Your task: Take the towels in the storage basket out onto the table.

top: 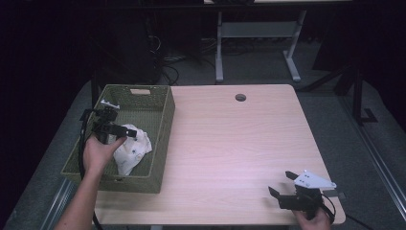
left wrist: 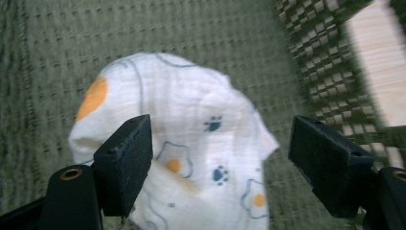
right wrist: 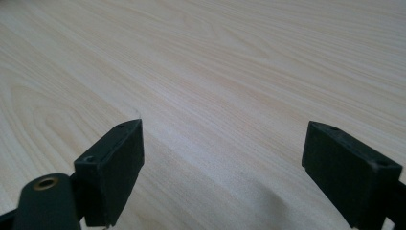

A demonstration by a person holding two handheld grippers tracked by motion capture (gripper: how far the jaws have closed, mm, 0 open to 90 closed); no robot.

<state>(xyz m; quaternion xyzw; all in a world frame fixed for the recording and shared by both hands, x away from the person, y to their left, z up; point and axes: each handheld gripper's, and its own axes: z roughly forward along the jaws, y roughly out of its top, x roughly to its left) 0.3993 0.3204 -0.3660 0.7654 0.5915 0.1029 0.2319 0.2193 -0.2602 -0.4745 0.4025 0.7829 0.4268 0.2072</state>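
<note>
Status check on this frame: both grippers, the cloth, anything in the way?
Left gripper open over white printed cloth in green woven basket. Right gripper open, idle above bare table. Nothing blocking.

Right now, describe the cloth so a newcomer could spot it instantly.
Start at the green woven basket on the wooden table's left edge. Inside it lies a crumpled white cloth, with the open left gripper over it. It's the one pale thing there, printed with paw marks and orange-centred fried eggs.
</note>
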